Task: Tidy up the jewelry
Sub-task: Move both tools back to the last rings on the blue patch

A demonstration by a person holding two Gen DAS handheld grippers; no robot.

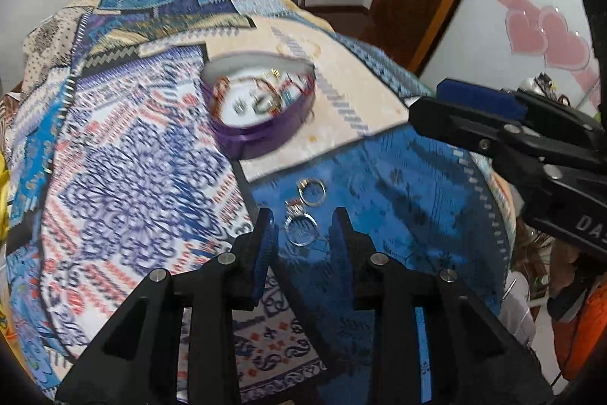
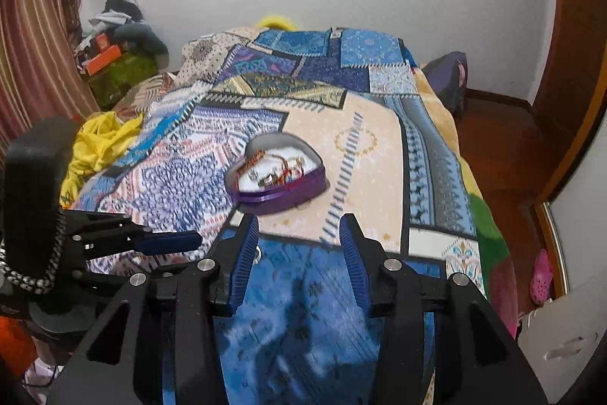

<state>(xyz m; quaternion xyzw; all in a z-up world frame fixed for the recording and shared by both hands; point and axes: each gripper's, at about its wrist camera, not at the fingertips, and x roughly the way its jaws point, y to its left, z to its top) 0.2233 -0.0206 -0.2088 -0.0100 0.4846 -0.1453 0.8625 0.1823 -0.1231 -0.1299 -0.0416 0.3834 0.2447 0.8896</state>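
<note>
The left gripper is held with jaws spread wide, nothing clamped; a silver ring lies between the fingertips on the blue patch of the bedspread, and a second ring rests just beyond it. The right gripper is likewise wide apart and empty, poised above the bedspread. The purple heart-shaped box, with jewelry inside, is seen ahead. The rings are recorded only in the left wrist view. Each gripper is seen sidelong in the other's view.

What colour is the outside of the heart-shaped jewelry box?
Purple, with a white interior. The heart-shaped jewelry box shows best in the right wrist view.
</note>
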